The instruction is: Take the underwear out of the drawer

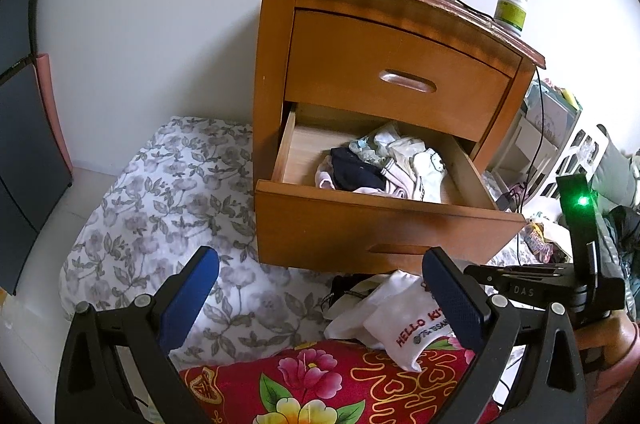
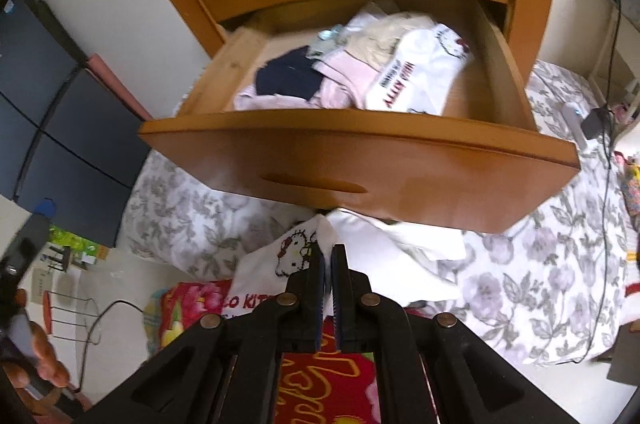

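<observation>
on the flowered bedding [image 1: 168, 192] stands a wooden nightstand [image 1: 276, 72], its lower drawer [image 2: 360, 160] pulled well out. inside, toward the right half, lies a loose heap of underwear [image 2: 352, 72]: a dark navy piece, pink and cream ones, and a white printed one on top at the right. all of it looks soft, light and limp, so it should bunch and drape rather than slide; a pinch on a raised fold or a waistband edge looks like the surest hold, taking one layer so the pile does not trail along. below the drawer front a white printed piece [image 2: 288, 260] already lies on the bed, partly over a red floral cloth [image 1: 320, 384]. the right gripper [image 2: 327, 256] is pressed together just above it, probably pinching its fabric, though blur hides the contact. the left gripper [image 1: 320, 288] is spread and empty.
</observation>
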Motion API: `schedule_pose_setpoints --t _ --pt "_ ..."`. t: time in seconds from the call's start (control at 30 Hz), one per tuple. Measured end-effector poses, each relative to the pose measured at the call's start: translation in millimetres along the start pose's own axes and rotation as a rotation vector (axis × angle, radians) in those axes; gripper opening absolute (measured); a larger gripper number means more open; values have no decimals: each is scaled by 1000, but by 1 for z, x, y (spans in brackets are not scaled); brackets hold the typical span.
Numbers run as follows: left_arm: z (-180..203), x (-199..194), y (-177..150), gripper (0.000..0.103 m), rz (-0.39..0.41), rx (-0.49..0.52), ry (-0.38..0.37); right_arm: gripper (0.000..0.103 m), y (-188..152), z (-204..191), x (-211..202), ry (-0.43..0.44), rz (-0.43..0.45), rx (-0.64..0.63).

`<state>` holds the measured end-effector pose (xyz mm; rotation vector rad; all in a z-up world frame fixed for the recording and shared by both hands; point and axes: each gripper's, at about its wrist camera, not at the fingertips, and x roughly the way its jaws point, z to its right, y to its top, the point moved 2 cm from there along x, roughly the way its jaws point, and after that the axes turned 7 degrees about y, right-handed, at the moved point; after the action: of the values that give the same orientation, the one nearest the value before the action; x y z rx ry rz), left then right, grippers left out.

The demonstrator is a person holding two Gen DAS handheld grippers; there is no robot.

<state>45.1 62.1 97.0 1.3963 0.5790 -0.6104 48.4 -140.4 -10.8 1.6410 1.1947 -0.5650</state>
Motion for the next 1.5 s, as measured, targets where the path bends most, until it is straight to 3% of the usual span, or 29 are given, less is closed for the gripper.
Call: schedule_pose_setpoints --t 0.67,1.03,1.1,1.27,1.5 --pt "1 6 -3 101 -18 10 2 7 -7 23 15 -57 -56 49" --pt "1 11 -4 101 -33 17 10 7 1 8 -15 -61 10 13" --pt "2 12 -4 101 -37 21 12 23 3 4 -21 -63 29 6" --pt "2 15 -5 101 -43 26 17 49 7 -1 -31 -85 59 -5" --pt "2 22 -7 101 -62 30 28 71 11 3 -36 -100 75 -4"
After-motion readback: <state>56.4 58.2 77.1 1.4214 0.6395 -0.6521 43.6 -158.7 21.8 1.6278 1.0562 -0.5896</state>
